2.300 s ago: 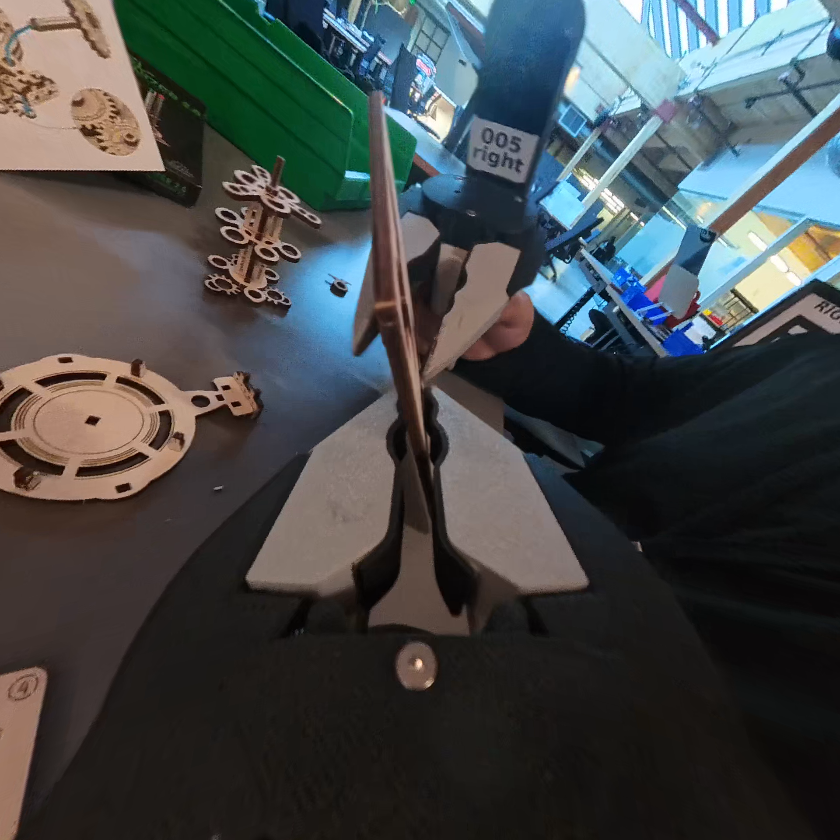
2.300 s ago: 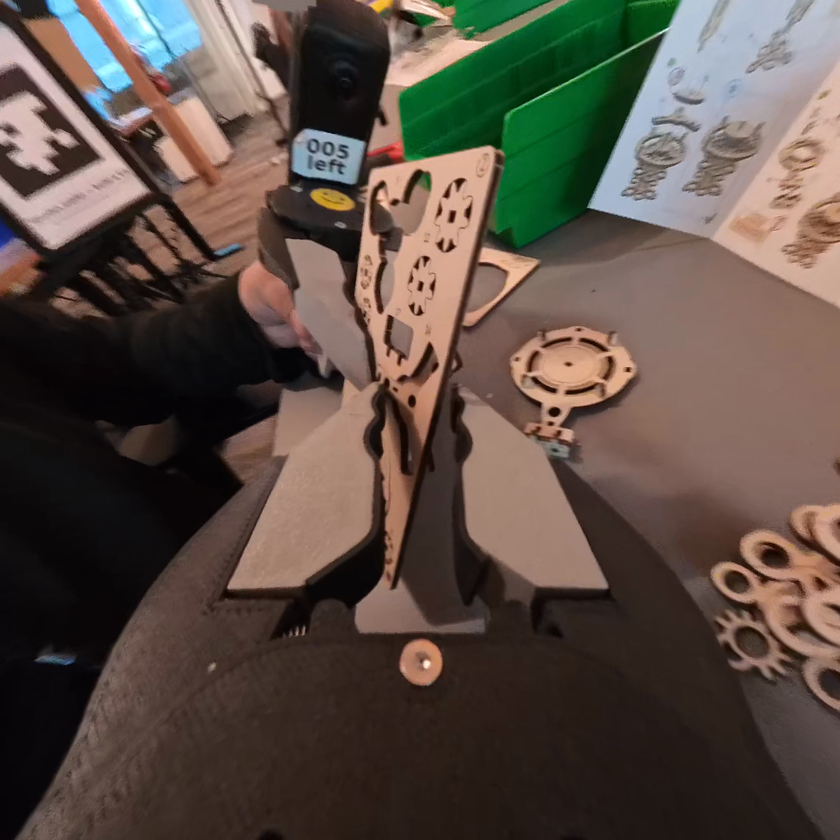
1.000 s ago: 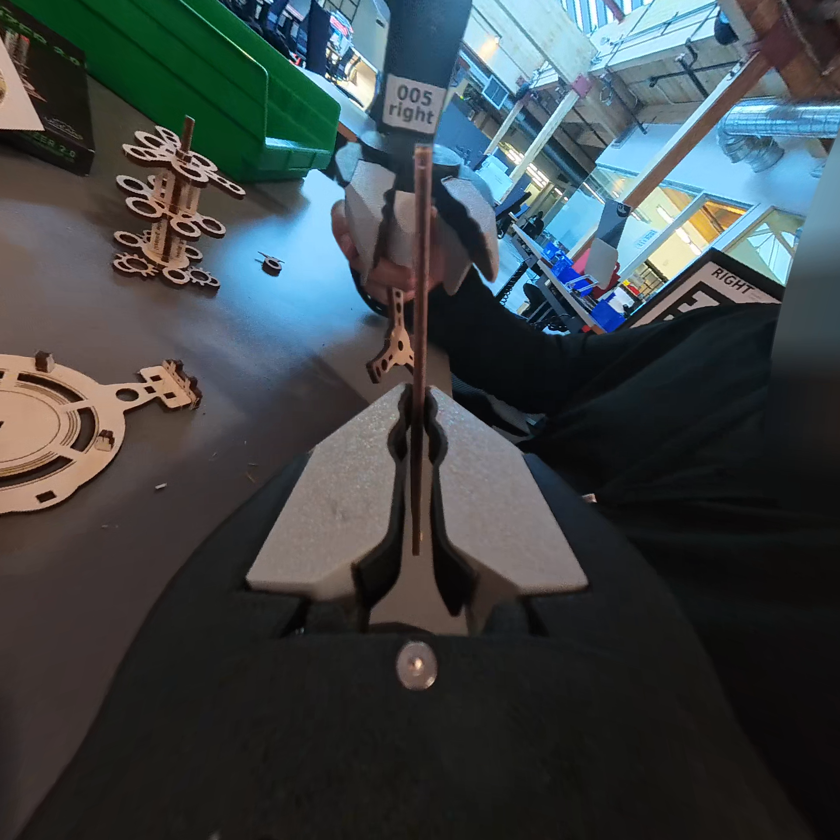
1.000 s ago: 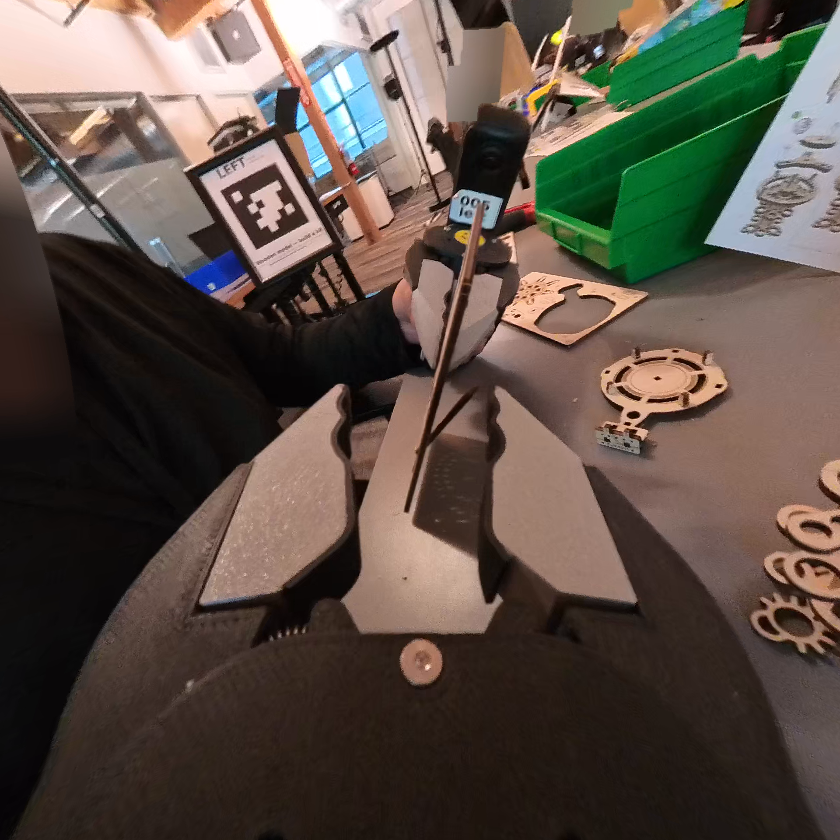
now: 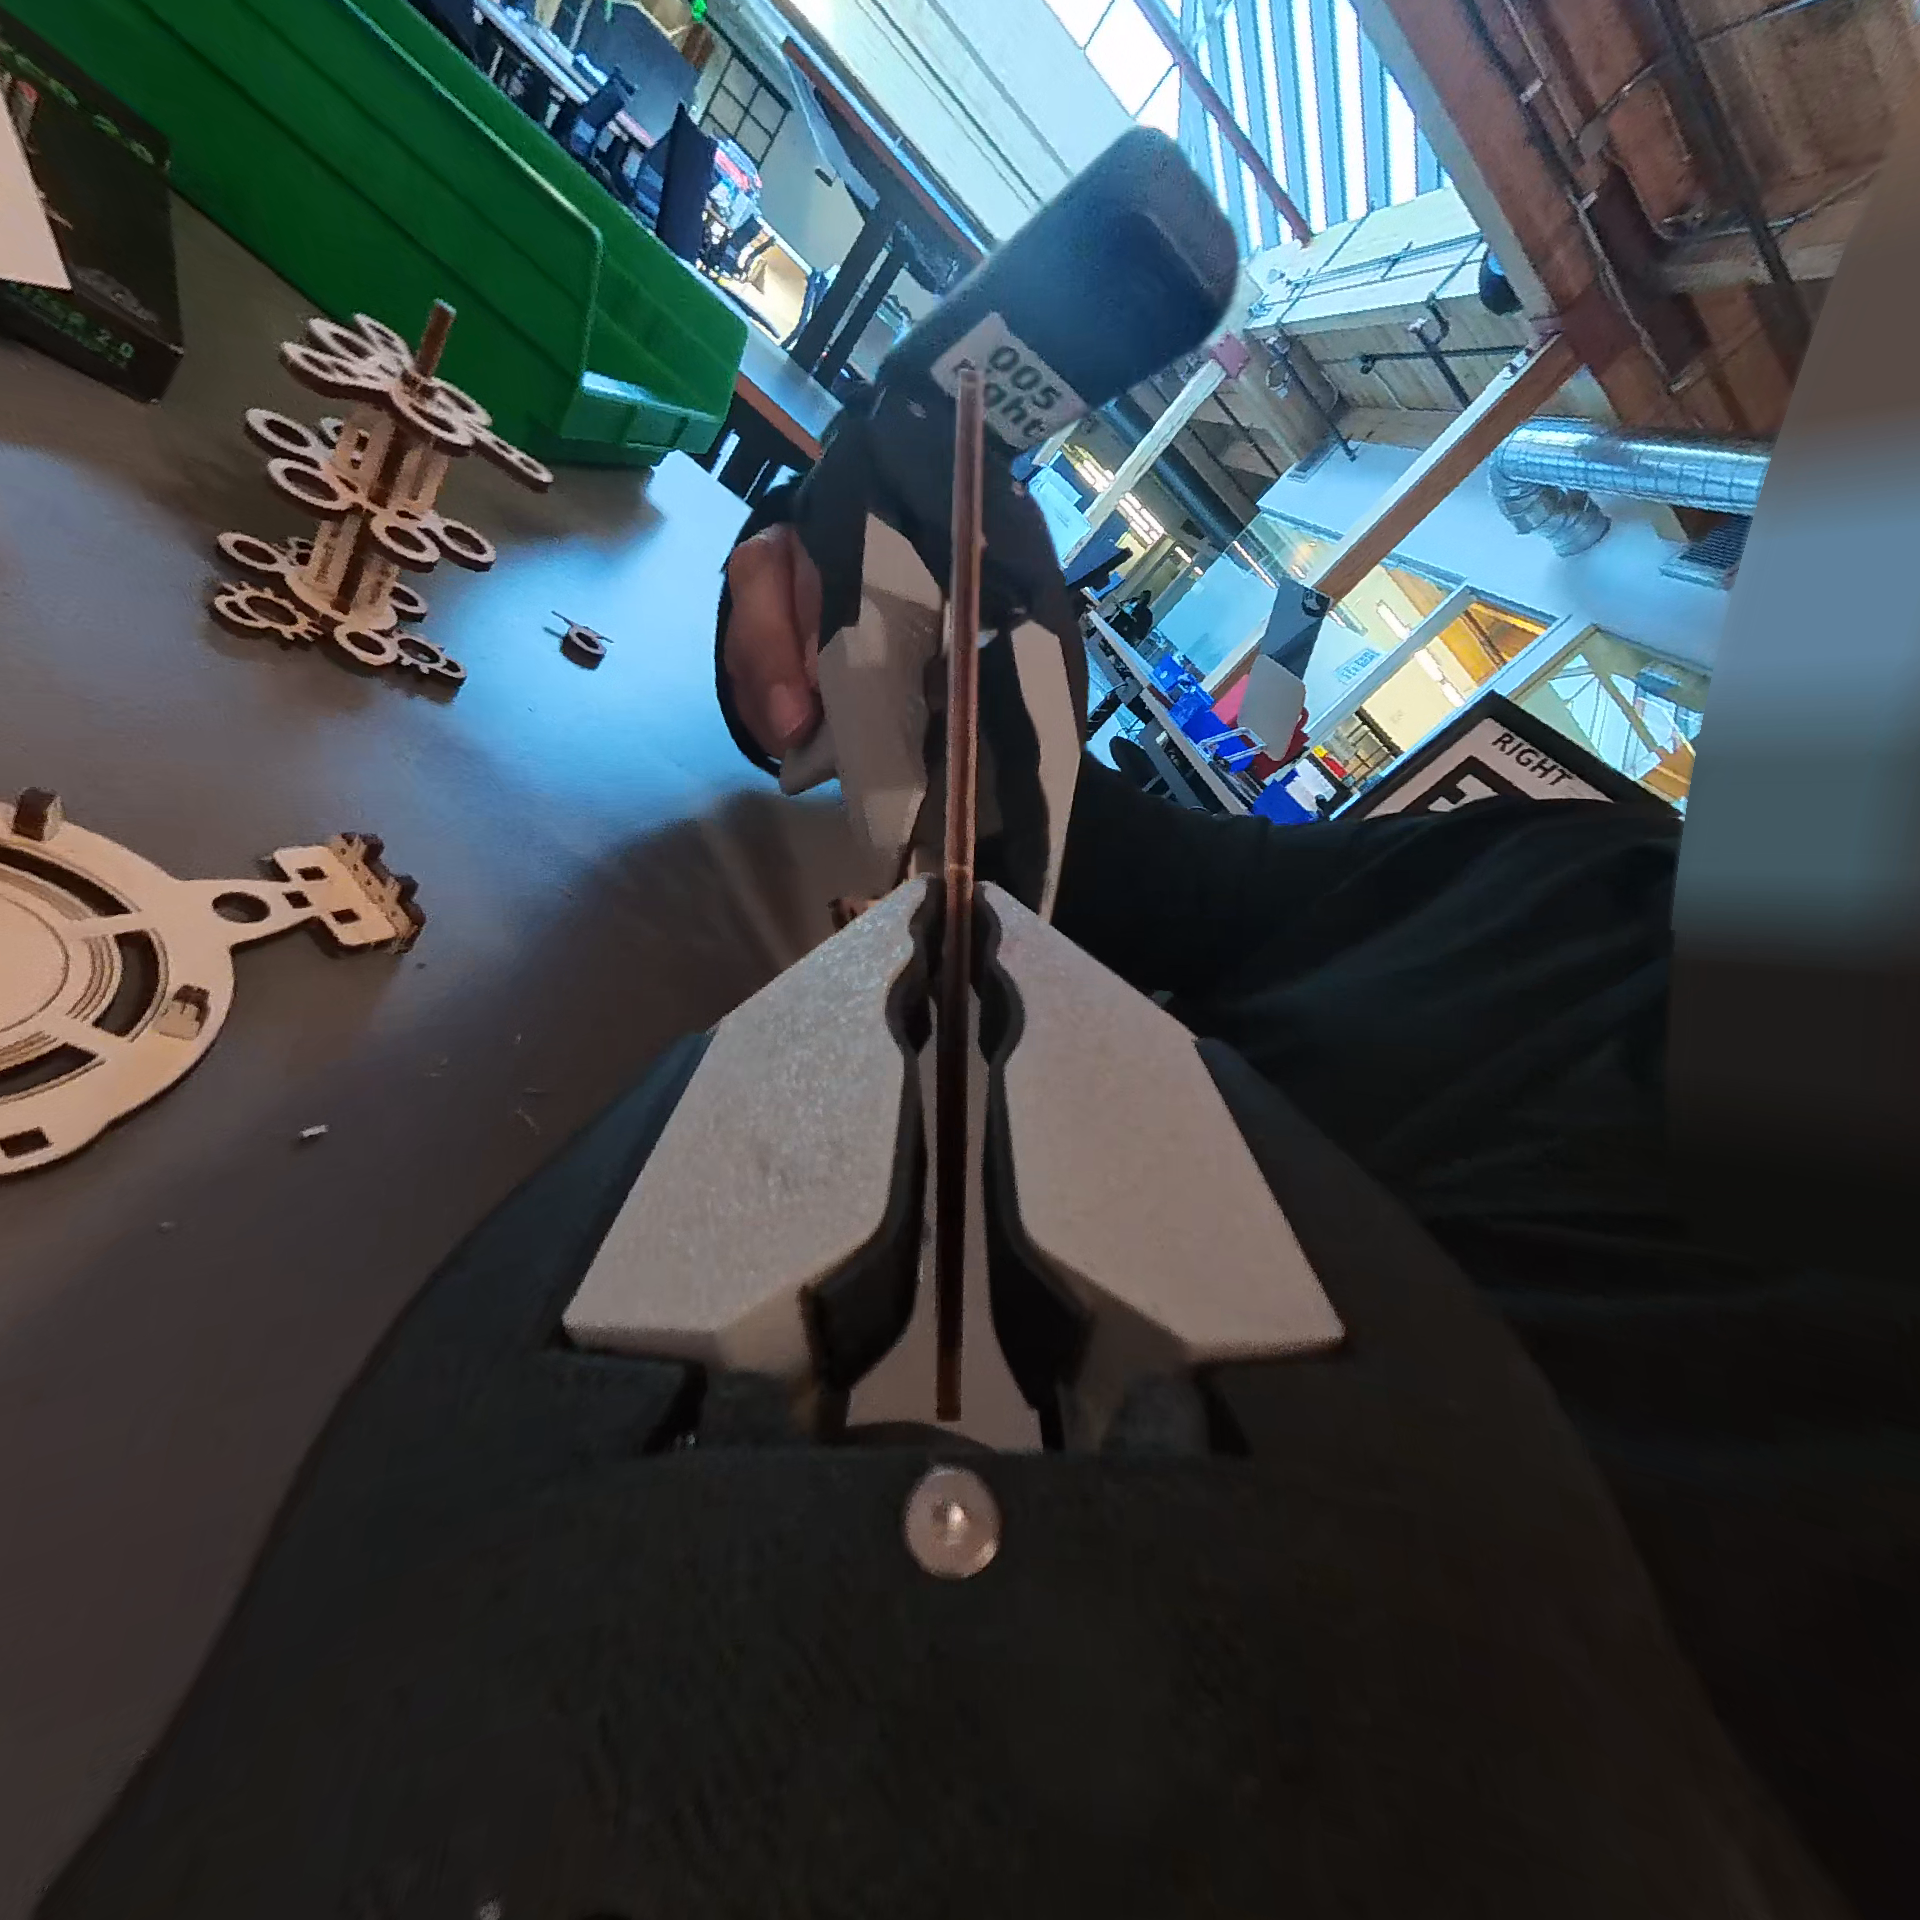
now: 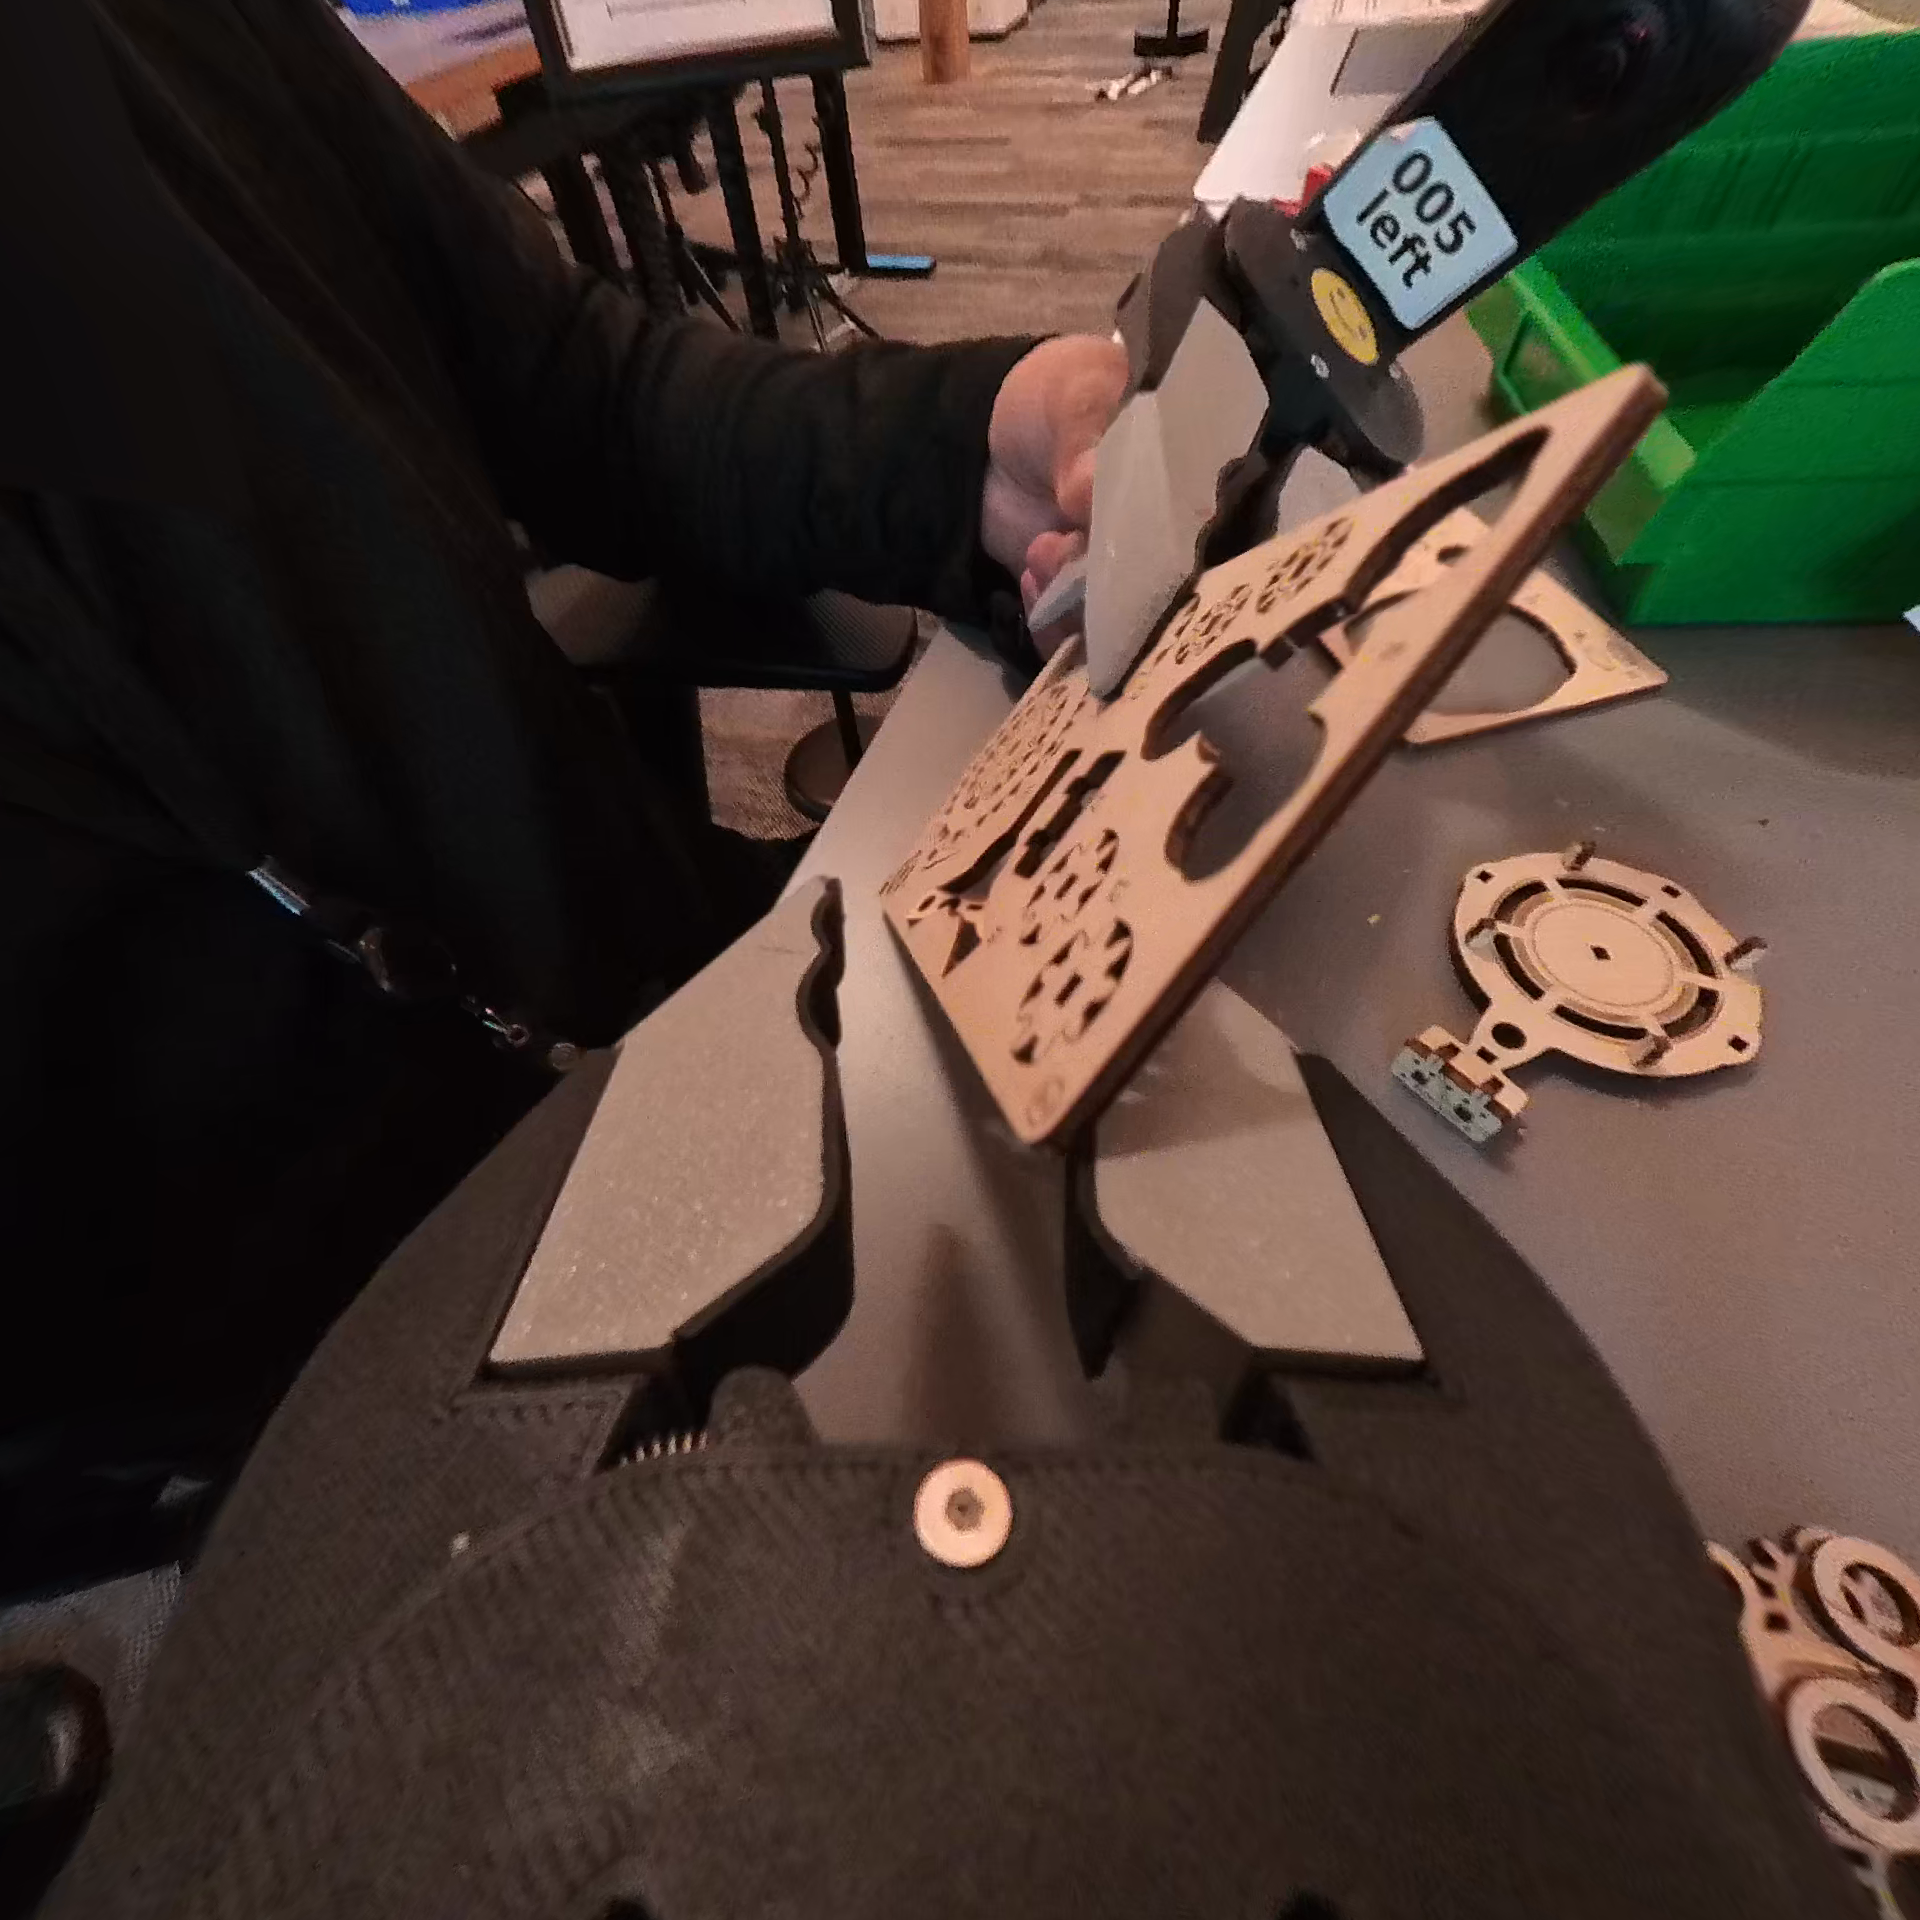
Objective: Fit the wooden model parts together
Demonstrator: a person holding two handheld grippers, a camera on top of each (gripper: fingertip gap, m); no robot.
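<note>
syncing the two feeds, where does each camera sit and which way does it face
Left wrist view: on the left gripper, shut on the wooden sheet seen edge-on, facing the right gripper and a sleeve.
Right wrist view: on the open right gripper, facing the sheet's face and the left gripper.
Shared: sheet, round wooden part, table.

Round wooden disc [image 5: 73, 997] cut off at left edge. Ring stack [image 6: 1860, 1704] cropped lower right. Right fingers [image 5: 883, 727] partly hidden behind sheet edge [image 5: 961, 727].
</note>
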